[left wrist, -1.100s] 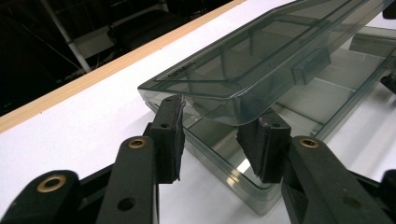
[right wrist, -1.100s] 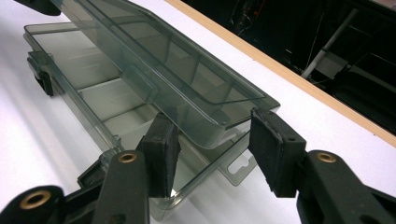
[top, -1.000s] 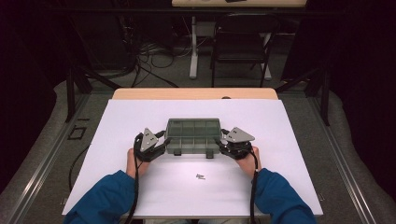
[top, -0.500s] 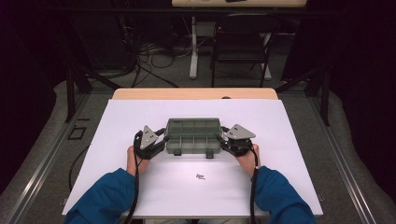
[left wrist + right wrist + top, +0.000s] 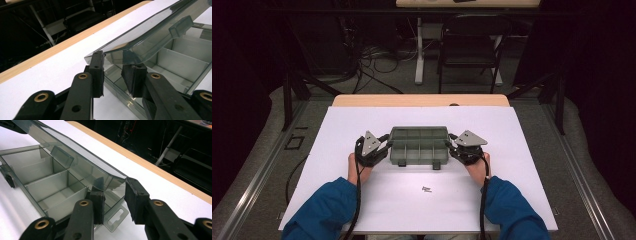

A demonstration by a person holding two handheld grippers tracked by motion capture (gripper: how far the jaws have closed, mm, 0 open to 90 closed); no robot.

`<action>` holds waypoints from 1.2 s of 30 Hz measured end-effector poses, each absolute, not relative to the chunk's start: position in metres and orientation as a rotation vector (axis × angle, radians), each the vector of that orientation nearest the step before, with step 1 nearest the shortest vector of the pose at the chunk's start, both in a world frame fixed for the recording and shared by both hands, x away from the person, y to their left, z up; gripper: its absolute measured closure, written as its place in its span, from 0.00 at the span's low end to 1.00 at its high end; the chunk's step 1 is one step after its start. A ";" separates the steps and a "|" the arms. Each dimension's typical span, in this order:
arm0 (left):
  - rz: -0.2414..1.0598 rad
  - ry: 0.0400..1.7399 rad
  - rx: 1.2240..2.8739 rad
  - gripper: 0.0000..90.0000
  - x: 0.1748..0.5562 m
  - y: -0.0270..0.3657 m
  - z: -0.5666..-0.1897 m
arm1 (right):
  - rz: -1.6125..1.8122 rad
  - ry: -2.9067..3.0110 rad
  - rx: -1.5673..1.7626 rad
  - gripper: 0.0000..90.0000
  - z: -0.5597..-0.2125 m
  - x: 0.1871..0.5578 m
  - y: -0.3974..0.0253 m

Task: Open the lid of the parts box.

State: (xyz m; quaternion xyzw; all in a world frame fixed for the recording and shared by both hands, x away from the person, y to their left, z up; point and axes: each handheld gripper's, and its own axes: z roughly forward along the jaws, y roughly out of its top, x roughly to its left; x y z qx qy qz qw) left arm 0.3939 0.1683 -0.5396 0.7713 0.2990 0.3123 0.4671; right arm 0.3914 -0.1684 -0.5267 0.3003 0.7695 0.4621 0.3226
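A smoky clear compartment box (image 5: 419,145) lies mid-table on the white sheet, with my grippers at its two ends. In the left gripper view its lid (image 5: 155,32) is tilted up over the empty compartments (image 5: 180,62). My left gripper (image 5: 115,72) is open at the lid's corner, one pad (image 5: 133,80) under the lid and the other outside it. My right gripper (image 5: 115,197) is open at the opposite corner of the lid (image 5: 75,152), again with one pad (image 5: 97,205) beneath it. In the high view the left gripper (image 5: 387,144) and right gripper (image 5: 451,142) flank the box.
A few tiny dark parts (image 5: 427,189) lie on the white sheet (image 5: 522,200) in front of the box. A wooden table edge (image 5: 422,100) runs behind the sheet. Beyond it stand a dark chair (image 5: 469,50) and floor cables.
Both grippers have edged slightly forward along the box's ends. The box itself has stayed in place.
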 end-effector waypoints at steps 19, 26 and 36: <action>0.743 0.740 1.904 0.80 0.403 0.169 -0.534 | 1.207 2.054 0.819 0.79 -0.520 0.401 -0.169; 0.729 0.742 1.917 0.80 0.408 0.169 -0.530 | 1.221 2.070 0.834 0.79 -0.517 0.404 -0.170; 0.712 0.738 1.934 0.80 0.414 0.170 -0.525 | 1.219 2.083 0.841 0.79 -0.517 0.408 -0.171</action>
